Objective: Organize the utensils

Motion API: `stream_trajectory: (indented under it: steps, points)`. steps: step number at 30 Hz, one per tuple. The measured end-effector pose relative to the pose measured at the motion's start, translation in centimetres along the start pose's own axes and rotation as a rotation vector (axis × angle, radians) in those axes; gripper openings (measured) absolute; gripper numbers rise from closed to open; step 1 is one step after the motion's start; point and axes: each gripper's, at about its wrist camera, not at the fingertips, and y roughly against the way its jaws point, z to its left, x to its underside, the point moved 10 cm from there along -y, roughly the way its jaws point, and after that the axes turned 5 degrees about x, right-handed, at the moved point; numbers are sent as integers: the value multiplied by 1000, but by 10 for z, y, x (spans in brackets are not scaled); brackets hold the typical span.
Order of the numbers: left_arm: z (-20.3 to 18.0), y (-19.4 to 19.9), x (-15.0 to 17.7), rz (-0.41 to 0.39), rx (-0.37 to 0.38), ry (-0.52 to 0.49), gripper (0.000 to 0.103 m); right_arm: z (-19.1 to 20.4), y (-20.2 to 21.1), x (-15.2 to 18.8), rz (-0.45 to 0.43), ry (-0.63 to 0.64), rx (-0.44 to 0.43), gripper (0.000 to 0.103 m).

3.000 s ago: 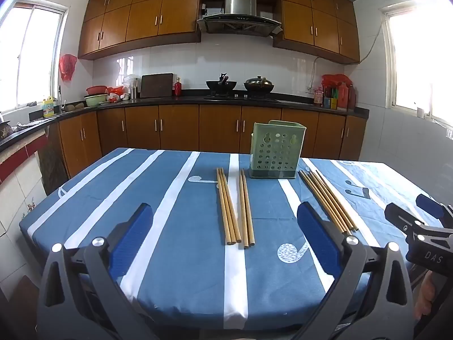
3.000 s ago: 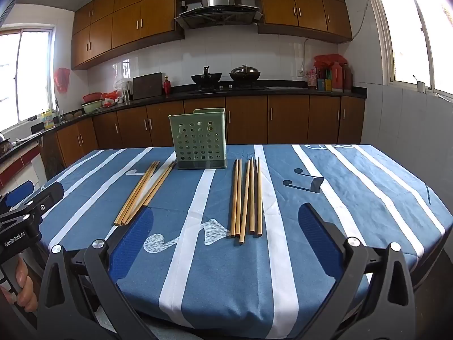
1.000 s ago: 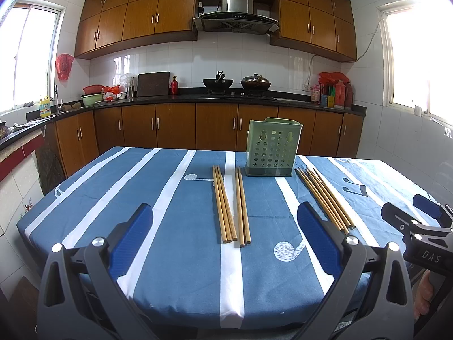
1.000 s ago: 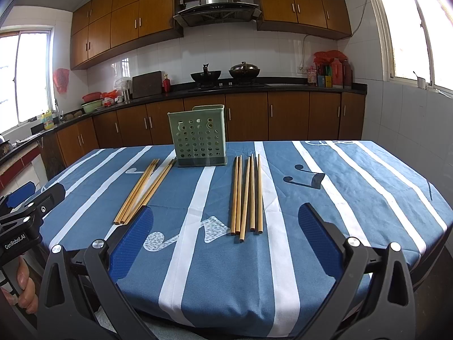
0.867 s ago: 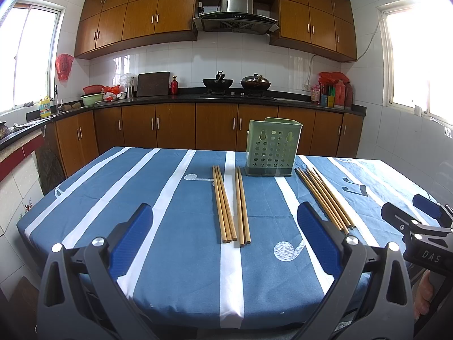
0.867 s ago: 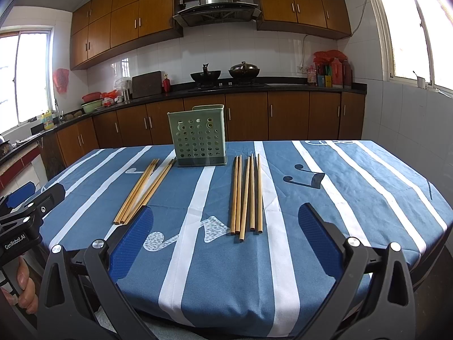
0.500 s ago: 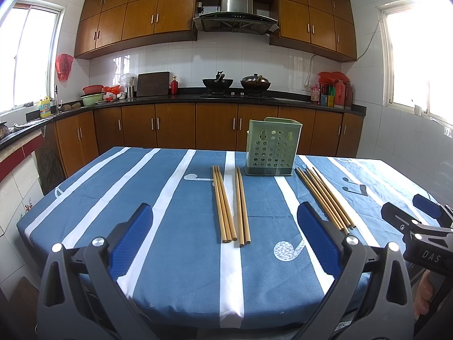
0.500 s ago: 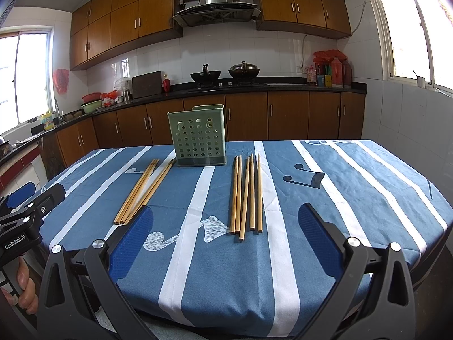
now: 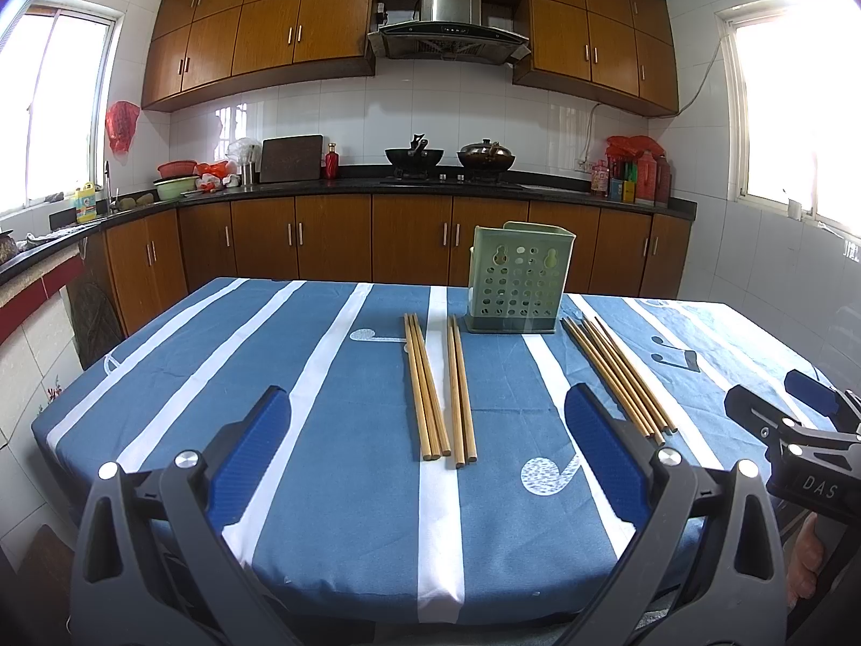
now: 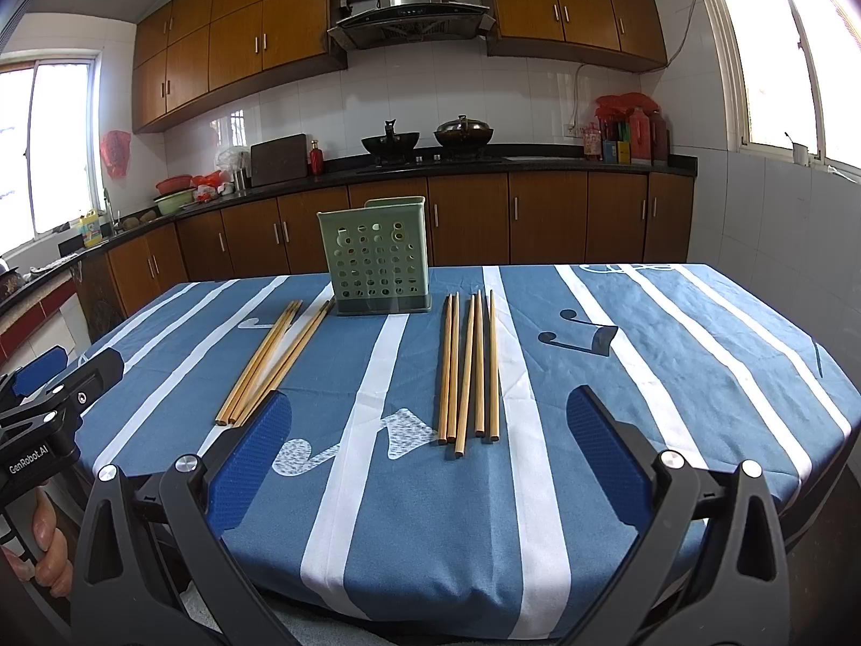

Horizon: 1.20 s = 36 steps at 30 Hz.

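Note:
A green perforated utensil holder stands upright at the far side of the table. Two groups of wooden chopsticks lie in front of it: the left group and the right group. My left gripper is open and empty, held over the near table edge short of the left group. My right gripper is open and empty, short of the right group. Each gripper shows at the edge of the other's view.
The table carries a blue cloth with white stripes. Behind it runs a kitchen counter with wooden cabinets, a stove with pots and windows on both sides.
Both views have shifted very slightly since three seconds ago. In the last second nothing has visibly moved. Both grippers stay open.

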Motion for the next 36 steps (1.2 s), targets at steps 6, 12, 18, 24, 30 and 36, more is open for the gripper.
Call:
stream_trajectory:
  steps: [6,12,18,24,30,36]
  points:
    - [-5,-7,3,8,0,3,99,1,-3,4,11,-2,1,101]
    - [-6,-19,12,37,0,11,99,-4,-15,9,38,-7,13,101]
    - [20,-43,19,119,-44,65,99,-20,-37,7,86,-43,46,101]
    - [56,-77,14,225,-80,125,99,-45,-80,-4,185,-73,111,98]
    - [75,-104,12,309,-34,179,99,-59,-141,-2,356,-114,137,67]
    - [91,-126,16,376,-25,221,99,-56,-181,18,491,-155,83,34]
